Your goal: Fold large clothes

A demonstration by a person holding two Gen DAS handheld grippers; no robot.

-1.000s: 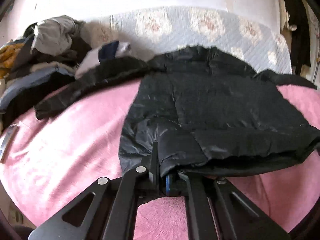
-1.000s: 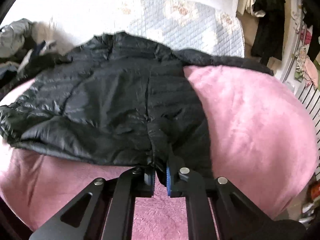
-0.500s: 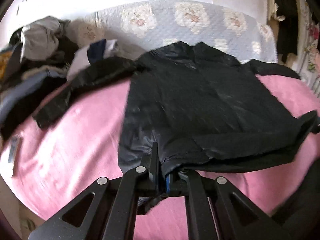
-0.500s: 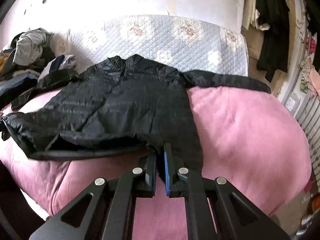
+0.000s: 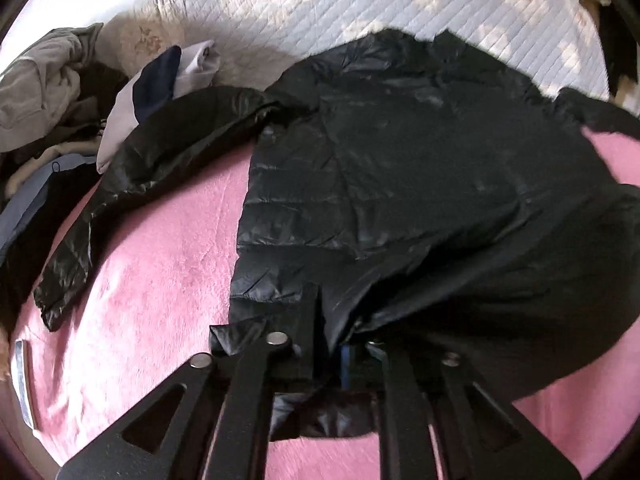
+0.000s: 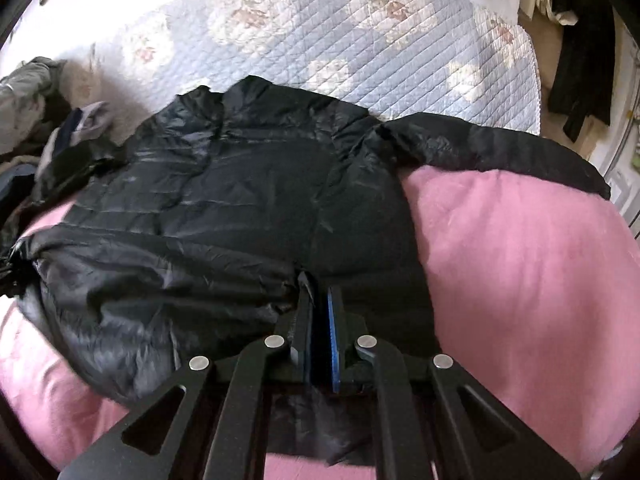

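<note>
A black puffer jacket (image 5: 400,160) lies spread on a pink blanket (image 5: 152,260), collar toward the far side. Its left sleeve (image 5: 120,184) stretches out to the left, and its right sleeve (image 6: 500,144) reaches right. My left gripper (image 5: 326,312) holds the jacket's hem at the lower left. Its jaws are opening, with fabric still pinched between them and draped over the right finger. My right gripper (image 6: 320,292) is shut on the hem of the jacket (image 6: 240,200) at the lower right, and fabric hangs below it. The hem is lifted and bunched over the jacket's lower body.
A pale blue quilted cover (image 5: 320,8) lies beyond the collar. A pile of mixed clothes (image 5: 60,100) sits at the far left. Dark garments (image 6: 576,60) hang at the right. A flat silver object (image 5: 22,384) rests at the blanket's left edge. Bare pink blanket (image 6: 520,260) shows right of the jacket.
Both grippers have moved forward over the bed with the hem in them, so the jacket's lower part now bunches up over its body. The jacket fills more of both views.
</note>
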